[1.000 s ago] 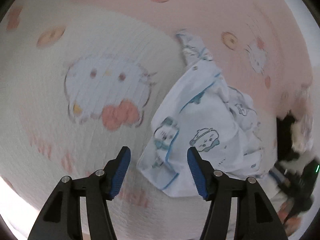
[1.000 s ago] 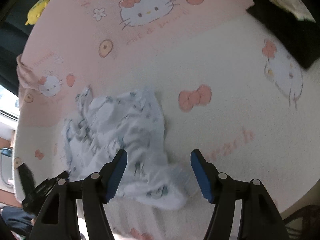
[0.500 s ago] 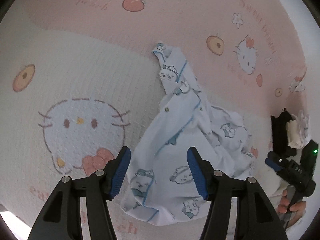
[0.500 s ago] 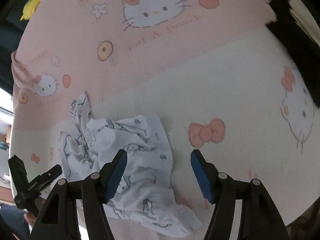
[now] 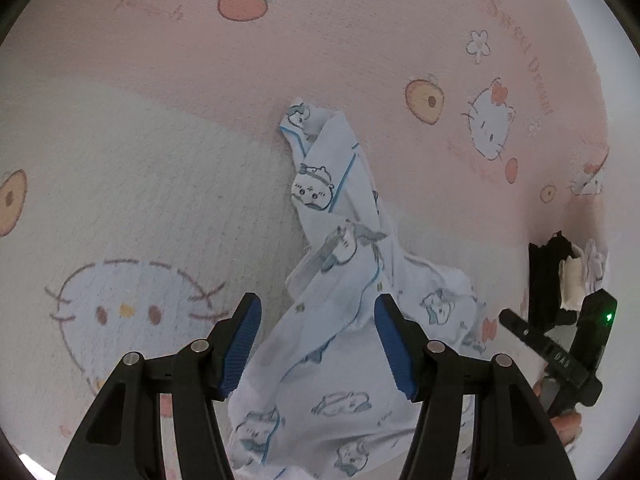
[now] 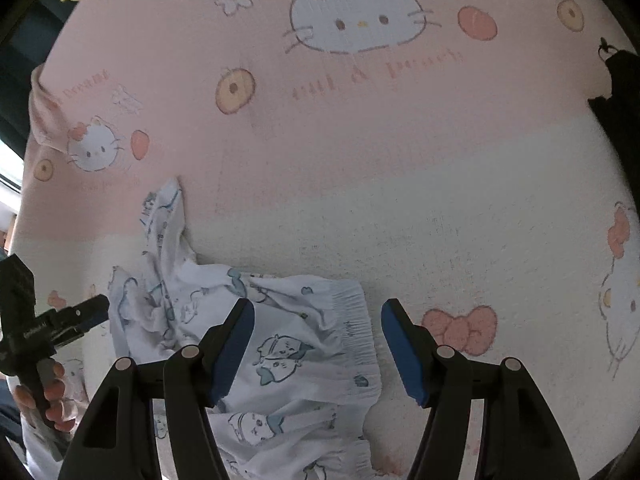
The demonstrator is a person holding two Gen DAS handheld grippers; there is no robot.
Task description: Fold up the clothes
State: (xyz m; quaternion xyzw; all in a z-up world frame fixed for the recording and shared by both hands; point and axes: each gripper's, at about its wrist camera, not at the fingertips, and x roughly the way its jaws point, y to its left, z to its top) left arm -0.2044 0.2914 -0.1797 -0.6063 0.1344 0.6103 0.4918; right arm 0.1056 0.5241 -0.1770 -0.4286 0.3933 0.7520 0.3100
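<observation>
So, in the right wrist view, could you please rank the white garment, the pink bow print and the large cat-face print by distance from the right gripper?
1. White garment, under the left finger.
2. Pink bow print, just right.
3. Large cat-face print, far, top.

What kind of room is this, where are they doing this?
Probably a bedroom at home: the work surface looks like a bed, covered by a pink and cream cartoon-cat bedspread, with crumpled printed pyjamas lying on it. A window edge seems to show at the left.
</observation>
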